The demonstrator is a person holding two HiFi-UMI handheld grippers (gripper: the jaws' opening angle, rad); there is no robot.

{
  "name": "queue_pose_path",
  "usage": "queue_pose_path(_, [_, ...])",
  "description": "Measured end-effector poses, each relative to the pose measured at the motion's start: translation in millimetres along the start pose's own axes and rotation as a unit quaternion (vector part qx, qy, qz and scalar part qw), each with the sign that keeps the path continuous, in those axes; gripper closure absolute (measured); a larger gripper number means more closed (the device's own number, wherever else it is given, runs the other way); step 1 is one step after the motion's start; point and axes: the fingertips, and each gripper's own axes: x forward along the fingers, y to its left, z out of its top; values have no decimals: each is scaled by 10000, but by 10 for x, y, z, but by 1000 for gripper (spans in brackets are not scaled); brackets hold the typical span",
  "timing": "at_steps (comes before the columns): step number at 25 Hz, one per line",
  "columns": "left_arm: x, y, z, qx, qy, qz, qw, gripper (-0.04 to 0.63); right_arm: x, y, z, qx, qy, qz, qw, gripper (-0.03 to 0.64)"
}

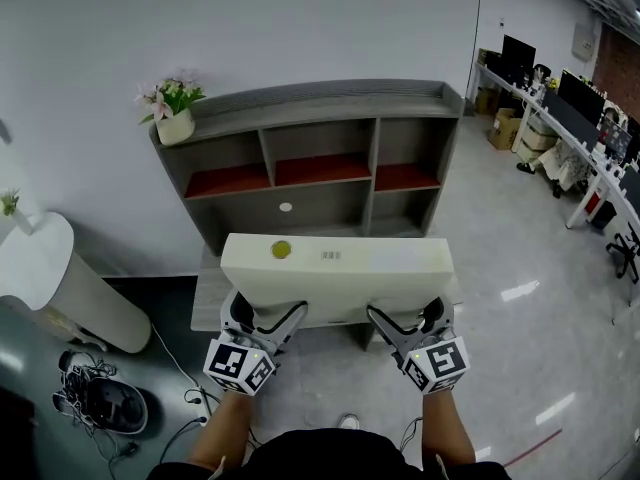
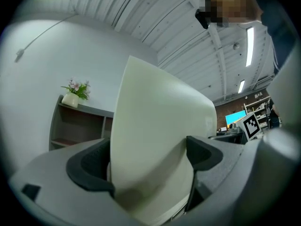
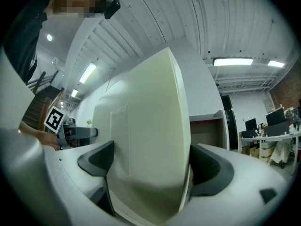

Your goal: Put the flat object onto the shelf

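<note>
Left gripper (image 1: 268, 314) and right gripper (image 1: 405, 316): pale grey shells, black jaw pads, each with a white cube (image 1: 240, 365) printed with black square markers. The person wears a dark top (image 1: 330, 460).

White wall (image 1: 300, 28), glossy grey floor (image 1: 520, 368), desks with monitors (image 1: 572, 128) at right, ribbed ceiling (image 3: 188, 22), strip lights (image 3: 233, 61).

The grey shelf unit (image 1: 410, 101) stands on the glossy floor (image 1: 520, 368) against a white wall (image 1: 300, 28), a potted pink flower (image 1: 173, 120) at its top's left end.

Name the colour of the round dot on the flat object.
Yellow dot, best in head view.
</note>
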Motion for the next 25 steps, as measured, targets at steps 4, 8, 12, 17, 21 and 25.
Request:
queue_pose_path(4, [120,33,-9,30,-4,119,9999,92,134,-120,-24,32,7,159,9999,123])
queue_pose_path(8, [216,156,-23,40,-3,261,9997,92,325,-187,-35,70,-18,280,9996,123])
queue_pose_path(12, [331,359,-39,28,3,366,9993,92,589,-223,-50,38,-35,377,9993,123])
queue_pose_path(17, [519,679,-11,60,-106,455,9989,92,991,-268,-38,0,-76,443,9990,123])
queue_pose_path(21, [709,990,9,66,-153,462,9988,92,1360,-303,-31,-53,-85,458,9989,123])
queue_pose_path(25, [906,1324,67,87,-229,445,9987,92,1746,-322,2,-87,-125,438,9989,123])
